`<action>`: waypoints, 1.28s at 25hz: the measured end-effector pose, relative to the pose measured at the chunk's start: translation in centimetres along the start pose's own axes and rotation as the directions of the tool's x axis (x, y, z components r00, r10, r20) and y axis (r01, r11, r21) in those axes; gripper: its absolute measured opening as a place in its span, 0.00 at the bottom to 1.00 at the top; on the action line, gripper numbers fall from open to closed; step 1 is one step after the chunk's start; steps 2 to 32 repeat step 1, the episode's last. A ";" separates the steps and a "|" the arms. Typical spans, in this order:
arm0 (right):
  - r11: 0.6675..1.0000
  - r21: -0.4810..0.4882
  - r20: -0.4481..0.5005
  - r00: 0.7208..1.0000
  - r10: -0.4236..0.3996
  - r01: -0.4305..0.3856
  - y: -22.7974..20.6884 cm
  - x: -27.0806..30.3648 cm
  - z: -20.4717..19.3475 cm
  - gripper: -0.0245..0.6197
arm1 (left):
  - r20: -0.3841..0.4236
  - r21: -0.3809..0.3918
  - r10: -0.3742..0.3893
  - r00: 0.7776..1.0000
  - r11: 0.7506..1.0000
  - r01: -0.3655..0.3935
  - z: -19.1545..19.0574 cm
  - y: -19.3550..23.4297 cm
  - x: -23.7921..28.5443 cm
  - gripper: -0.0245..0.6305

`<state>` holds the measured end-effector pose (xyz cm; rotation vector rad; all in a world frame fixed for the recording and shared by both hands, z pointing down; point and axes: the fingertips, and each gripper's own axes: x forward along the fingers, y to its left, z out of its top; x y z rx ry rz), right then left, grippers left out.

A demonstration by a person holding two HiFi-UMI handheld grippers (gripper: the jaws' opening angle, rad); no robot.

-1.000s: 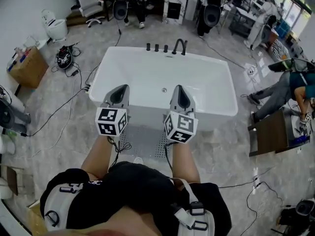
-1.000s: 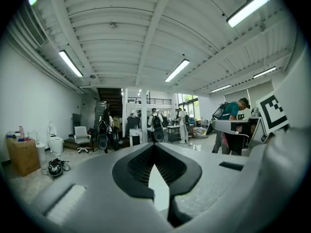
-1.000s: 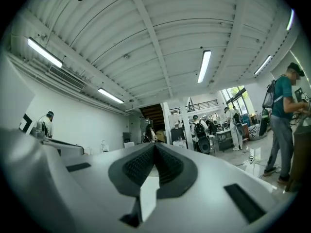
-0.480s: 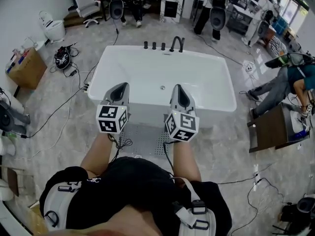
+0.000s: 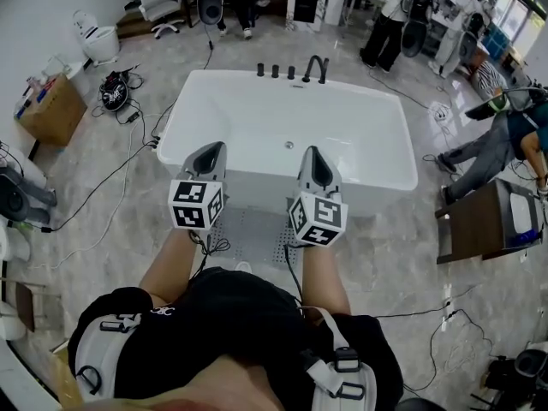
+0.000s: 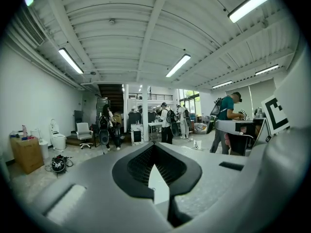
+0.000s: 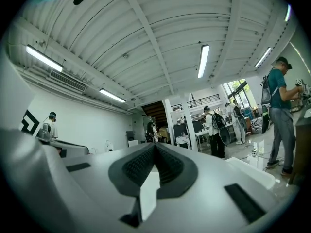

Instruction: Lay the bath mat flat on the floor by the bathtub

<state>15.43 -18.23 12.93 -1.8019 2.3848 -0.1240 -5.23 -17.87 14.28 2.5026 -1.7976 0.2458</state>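
Note:
The white bathtub (image 5: pixel 282 131) stands ahead of me on the marble floor. A grey perforated bath mat (image 5: pixel 253 242) lies on the floor along the tub's near side, partly hidden by my arms. My left gripper (image 5: pixel 208 151) and right gripper (image 5: pixel 312 154) are held side by side above the tub's near rim, pointing away from me. Both are shut, with nothing between their jaws. In the left gripper view the left gripper (image 6: pixel 154 148) points out into the room with its jaws together. The right gripper view shows the right gripper (image 7: pixel 154 148) the same way.
Cables trail over the floor at the left (image 5: pixel 111 174) and lower right. A cardboard box (image 5: pixel 47 110) and a toilet (image 5: pixel 96 41) stand at the left. A brown table (image 5: pixel 475 225) and a person on the floor (image 5: pixel 501 139) are at the right. Several people stand at the back.
Both grippers keep the same pose, shut and empty. The head view has shifted a little, so the tub sits slightly lower. People at the back have walked to the right.

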 end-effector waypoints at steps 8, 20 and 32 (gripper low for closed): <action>1.000 -0.004 0.005 1.000 -0.001 0.001 0.1 0.0 0.1 0.05 | 0.001 -0.001 0.000 1.000 1.000 0.000 0.0 0.1 0.0 0.04; 1.000 -0.004 0.005 1.000 -0.001 0.001 0.1 0.0 0.1 0.05 | 0.001 -0.001 0.000 1.000 1.000 0.000 0.0 0.1 0.0 0.04; 1.000 -0.004 0.005 1.000 -0.001 0.001 0.1 0.0 0.1 0.05 | 0.001 -0.001 0.000 1.000 1.000 0.000 0.0 0.1 0.0 0.04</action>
